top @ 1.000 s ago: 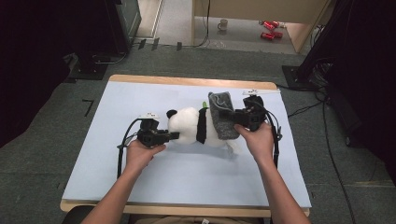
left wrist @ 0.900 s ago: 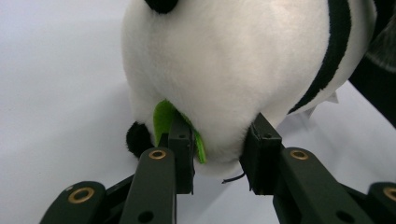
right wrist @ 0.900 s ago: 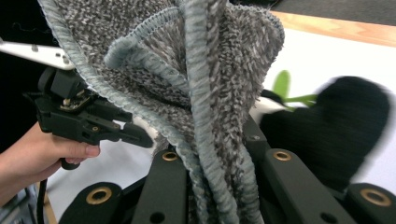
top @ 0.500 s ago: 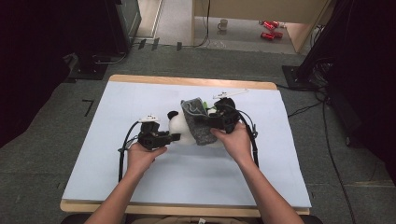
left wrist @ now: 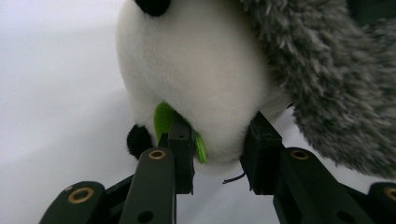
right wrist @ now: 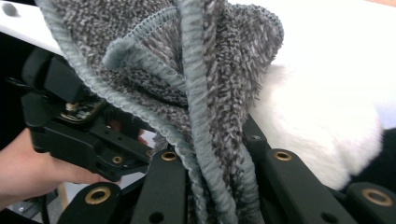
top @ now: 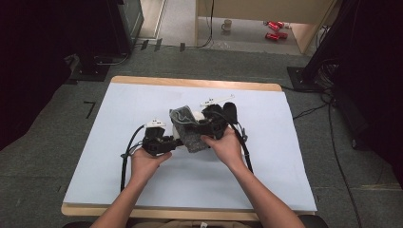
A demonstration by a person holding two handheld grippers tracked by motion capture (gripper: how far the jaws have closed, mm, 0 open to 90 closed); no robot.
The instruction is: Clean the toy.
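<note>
Right claw point(top: 192, 124) dragged grey cloth point(top: 186, 128) leftward over panda point(left wrist: 196, 84), table edges well apart.

The panda toy point(left wrist: 196, 79) is short, soft white plush with a smooth green felt leaf point(left wrist: 163, 119). The grey cloth point(right wrist: 196, 79) is coarse, fuzzy knit with a ribbed hem. Each tool's jaws are matt black plastic with brass-coloured rivets. The worktop point(top: 285, 142) has a smooth, matt pale cover and a wooden edge.
</note>
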